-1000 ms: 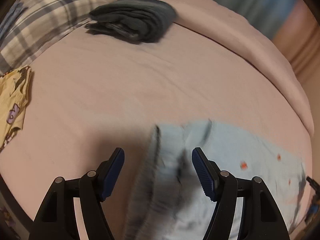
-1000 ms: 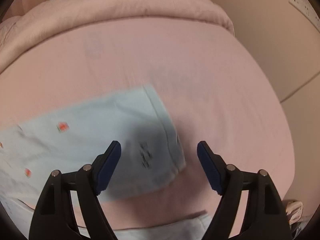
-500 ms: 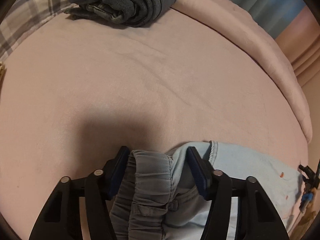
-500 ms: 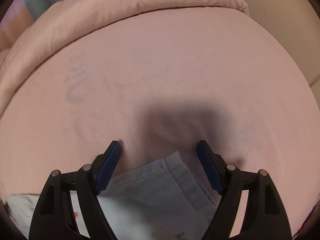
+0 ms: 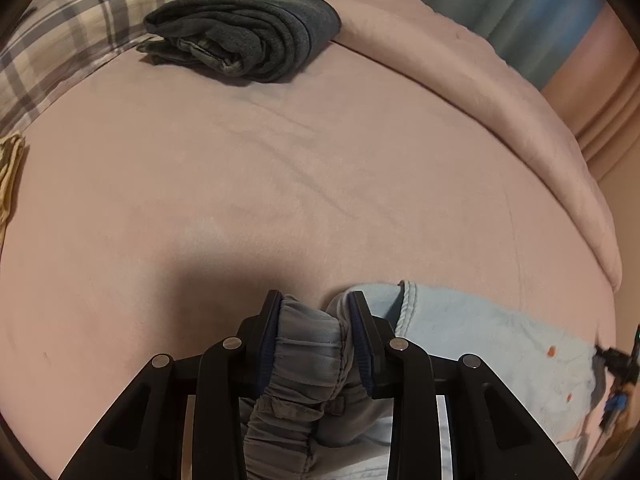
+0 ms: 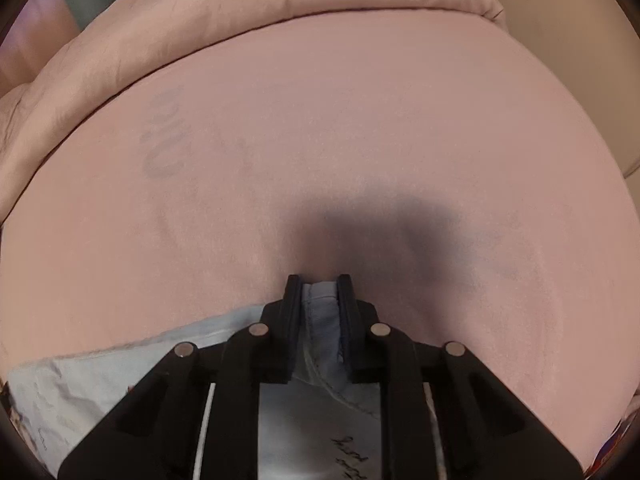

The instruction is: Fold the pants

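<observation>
left gripper (image 5: 314,312): jaws just closed, clamped on gathered waistband (image 5: 304,344) of light-blue pants (image 5: 480,332), lower centre | right gripper (image 6: 319,296): jaws just closed, pinching pants hem (image 6: 320,312), bottom centre | pants on pink bed sheet (image 5: 280,184)

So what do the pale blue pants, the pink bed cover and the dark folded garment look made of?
Pale blue pants: light woven cotton or soft denim, matte; stitched hem, gathered elastic waistband. Pink bed cover: brushed fleece or microfibre, going by the short fuzzy nap and soft creases. Dark folded garment: thick knit or fleece, by its ribbed, rounded folds.
</observation>
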Tool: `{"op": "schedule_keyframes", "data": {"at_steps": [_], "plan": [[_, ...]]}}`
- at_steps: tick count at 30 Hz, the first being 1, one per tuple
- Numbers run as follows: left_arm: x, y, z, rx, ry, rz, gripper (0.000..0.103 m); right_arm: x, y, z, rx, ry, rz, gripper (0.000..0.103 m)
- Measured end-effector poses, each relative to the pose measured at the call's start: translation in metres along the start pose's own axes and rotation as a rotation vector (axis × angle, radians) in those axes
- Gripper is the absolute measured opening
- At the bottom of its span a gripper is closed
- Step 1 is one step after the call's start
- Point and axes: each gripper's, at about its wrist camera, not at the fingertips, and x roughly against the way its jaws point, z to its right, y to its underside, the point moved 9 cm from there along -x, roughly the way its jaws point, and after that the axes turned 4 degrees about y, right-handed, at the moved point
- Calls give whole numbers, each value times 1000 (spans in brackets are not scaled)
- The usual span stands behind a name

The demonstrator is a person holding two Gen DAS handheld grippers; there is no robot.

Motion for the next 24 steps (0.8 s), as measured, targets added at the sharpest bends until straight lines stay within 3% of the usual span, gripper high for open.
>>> {"op": "schedule_keyframes", "data": {"at_steps": [3, 7, 8, 11, 13, 16, 19, 20, 21, 24], "plan": [[21, -11, 5, 70, 74, 36, 32, 33, -17, -5, -39, -36, 119, 16], [72, -13, 18, 53, 157, 120, 32, 118, -33, -14, -31, -188, 321, 16], [90, -11, 19, 51, 191, 148, 32, 150, -30, -11, -23, -212, 393, 16], [130, 1, 11, 50, 266, 210, 32, 209, -3, 5, -5, -310, 501, 17], [144, 24, -1, 40, 291, 210, 32, 224, 19, 21, 24, -321, 532, 17], [147, 67, -22, 10, 302, 168, 32, 219, 74, 57, 13, -314, 496, 17], [137, 107, -41, -7, 262, 106, 30, 180, 127, 92, -64, -327, 378, 17], [131, 121, -47, 5, 251, 76, 28, 162, 150, 103, -93, -327, 321, 17], [128, 128, -54, 16, 226, 62, 12, 153, 163, 109, -111, -320, 290, 17], [121, 134, -66, 68, 206, 41, 9, 137, 183, 118, -160, -307, 247, 17]]}}
